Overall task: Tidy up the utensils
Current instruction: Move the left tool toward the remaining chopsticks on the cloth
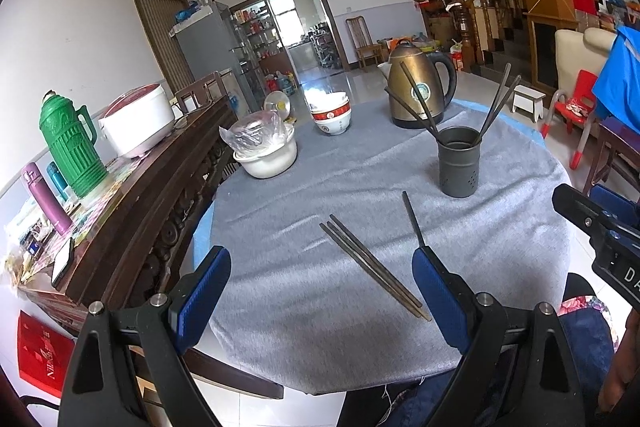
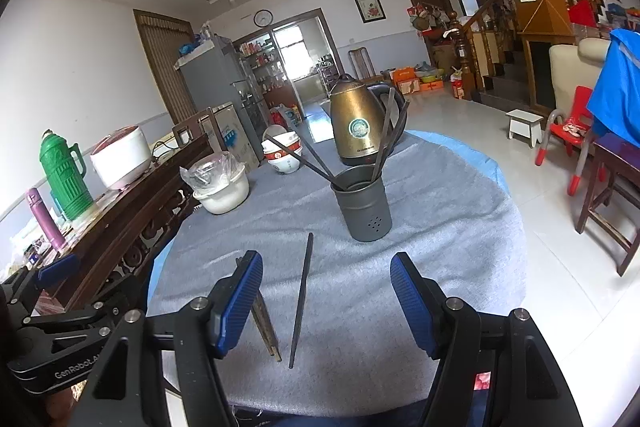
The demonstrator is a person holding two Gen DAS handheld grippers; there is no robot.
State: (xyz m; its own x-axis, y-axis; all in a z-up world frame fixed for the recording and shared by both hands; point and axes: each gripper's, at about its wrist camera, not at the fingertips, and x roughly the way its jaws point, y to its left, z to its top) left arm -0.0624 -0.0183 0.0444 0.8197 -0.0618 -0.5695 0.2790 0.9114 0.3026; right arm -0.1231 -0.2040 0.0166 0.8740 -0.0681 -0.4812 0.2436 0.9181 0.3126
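Observation:
A dark grey utensil holder stands on the grey cloth and holds several dark chopsticks. A bundle of brown chopsticks lies flat on the cloth. A single dark chopstick lies to their right. My left gripper is open and empty above the near table edge, with the bundle between its fingers. My right gripper is open and empty over the single chopstick; its body shows at the right of the left wrist view.
On the round table stand a brass kettle, stacked bowls and a white pot with a plastic bag. A sideboard on the left carries a green thermos and a rice cooker.

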